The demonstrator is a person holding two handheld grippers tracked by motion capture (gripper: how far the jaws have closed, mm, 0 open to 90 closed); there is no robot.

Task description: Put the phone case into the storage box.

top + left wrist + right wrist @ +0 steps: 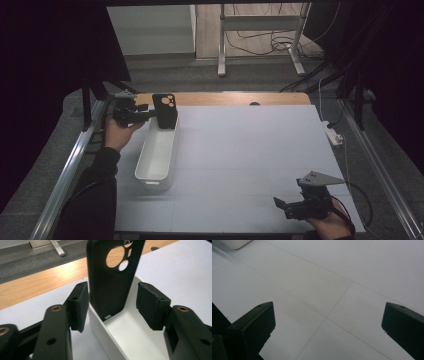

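High view: the black phone case [164, 111] stands upright in the far end of the white bin [157, 156], left gripper [148, 115] beside it.

Left gripper view: pads [79, 305] apart, clear of the case, so placement looks done and only withdrawal remains.

Right gripper view: right gripper [328, 322] gapes wide over the bare table [332, 277].

The room is dim; dark curtains [45, 60] hang at far left and far right. A pale grey work surface [250, 160] covers the table, with a strip of bare wood [235, 98] showing along its far edge. Aluminium rails [75, 160] run down both sides of the table. Beyond it lies grey carpet [200, 75], then a lighter wooden floor [250, 35] with loose cables. A metal stand [260, 30] rises there, beside a white wall panel [150, 30]. A white power strip [334, 134] lies off the table's right edge.
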